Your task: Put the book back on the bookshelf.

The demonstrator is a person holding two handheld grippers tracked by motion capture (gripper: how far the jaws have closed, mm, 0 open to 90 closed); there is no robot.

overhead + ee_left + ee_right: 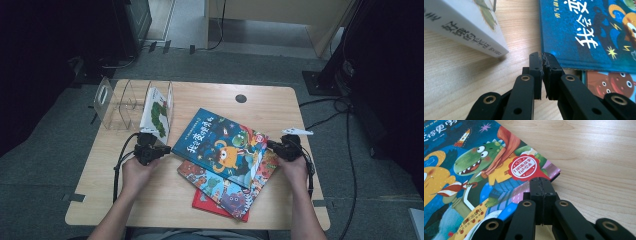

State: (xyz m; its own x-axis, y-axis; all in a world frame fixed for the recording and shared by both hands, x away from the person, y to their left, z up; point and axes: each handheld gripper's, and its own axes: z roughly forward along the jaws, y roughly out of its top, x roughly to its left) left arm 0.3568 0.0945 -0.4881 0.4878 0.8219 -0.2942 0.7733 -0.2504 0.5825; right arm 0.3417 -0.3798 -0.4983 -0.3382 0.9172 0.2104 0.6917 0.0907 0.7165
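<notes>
The blue picture book [222, 142] is the landmark here: it lies face up on top of a stack of 3, skewed over a second illustrated book [220, 189] and a red one [210, 204] that peeks out beneath, all on the wooden table [125, 200]. Both grippers sit at its edges, one at each side.

The left gripper [167, 149] rests just beside the blue book's left corner; in the left gripper view its 2 jaws are pressed almost together with nothing between them, tips [541, 58] touching or nearly touching the cover's edge near the table. The right gripper [272, 146] sits at the book's opposite, right-hand edge; its jaws are pressed fully together and empty, tips [540, 182] low over the corner that carries the round red sticker [523, 168].

The step in hand looks like squaring up or nudging the blue book with closed jaws rather than lifting it. Left of the book and beyond the left gripper, a white book [156, 116] already stands tilted in the clear acrylic rack [112, 102], so the likely aim is to file the blue book there too. The next move would call for parting a pair of jaws, getting one jaw under the cover's edge, and pinching firmly before lifting, since the book lies flat and offers little lip.
</notes>
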